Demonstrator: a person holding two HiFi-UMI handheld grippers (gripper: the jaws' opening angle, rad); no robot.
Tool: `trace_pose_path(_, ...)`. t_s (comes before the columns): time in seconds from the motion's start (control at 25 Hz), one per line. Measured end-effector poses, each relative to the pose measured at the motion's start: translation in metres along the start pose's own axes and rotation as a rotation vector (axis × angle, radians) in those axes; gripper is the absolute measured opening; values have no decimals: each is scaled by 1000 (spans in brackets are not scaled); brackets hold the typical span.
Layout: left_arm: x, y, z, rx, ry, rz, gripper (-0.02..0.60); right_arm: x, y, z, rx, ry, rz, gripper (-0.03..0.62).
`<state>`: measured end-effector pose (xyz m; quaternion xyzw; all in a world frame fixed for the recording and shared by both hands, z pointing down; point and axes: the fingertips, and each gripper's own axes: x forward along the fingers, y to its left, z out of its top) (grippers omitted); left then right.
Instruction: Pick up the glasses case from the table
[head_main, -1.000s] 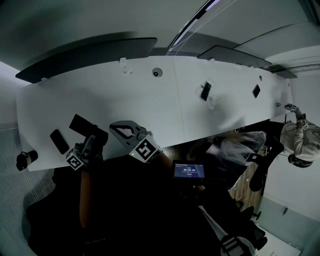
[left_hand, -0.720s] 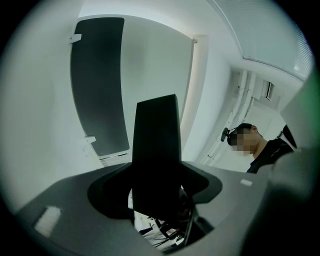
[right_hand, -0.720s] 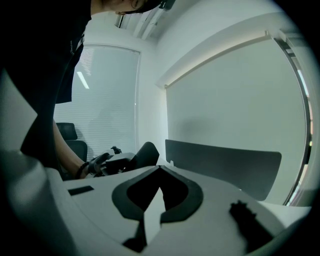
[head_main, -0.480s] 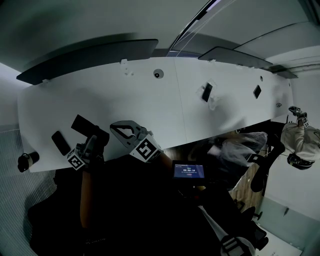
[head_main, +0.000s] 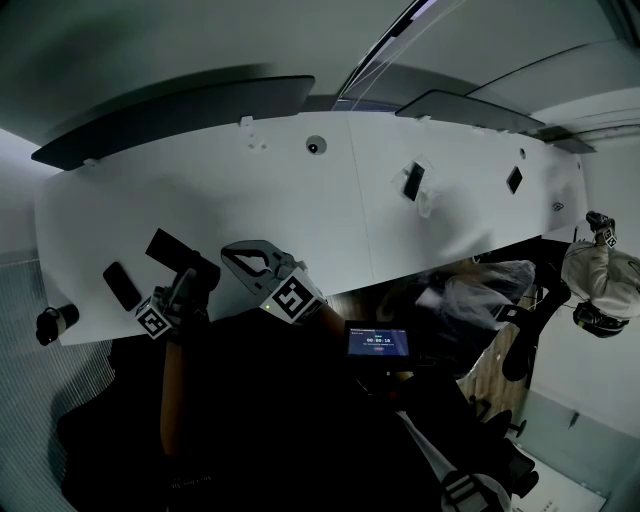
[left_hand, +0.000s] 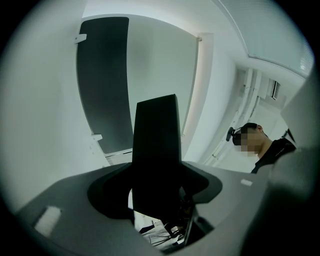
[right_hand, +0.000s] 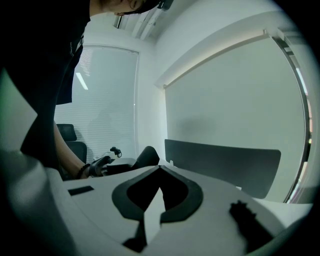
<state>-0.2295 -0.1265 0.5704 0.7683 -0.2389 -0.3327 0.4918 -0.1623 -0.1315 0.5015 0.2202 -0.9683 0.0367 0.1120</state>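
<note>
The black glasses case (head_main: 178, 254) stands up between the jaws of my left gripper (head_main: 184, 284), over the near left edge of the white table (head_main: 300, 215). In the left gripper view the case (left_hand: 155, 135) rises from the left gripper (left_hand: 156, 175), which is shut on it, with the wall and a dark panel behind it. My right gripper (head_main: 232, 256) hovers just right of the case, with its tips together and nothing in it. In its own view the right gripper (right_hand: 160, 169) has its jaws meeting at the tip.
A flat black object (head_main: 119, 285) and a dark cylinder (head_main: 50, 321) lie at the table's left end. Two small black devices on stands (head_main: 410, 182) (head_main: 512, 181) sit further right. Dark partition panels (head_main: 170, 110) line the far edge. A small screen (head_main: 377, 342), a chair and another person (head_main: 600, 285) are on the right.
Both grippers and the case stay where they were. Only the person at the far right has shifted a little.
</note>
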Motion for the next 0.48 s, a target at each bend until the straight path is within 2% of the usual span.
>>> trace_pose_path(0.32,5,-2,-1,-16,1,-2,281,-1,1,0,12,1,1,6)
trace_pose_path(0.48,0,2,-2,-21,-5,-9,281,-1,1,-3,-23,19,9,6)
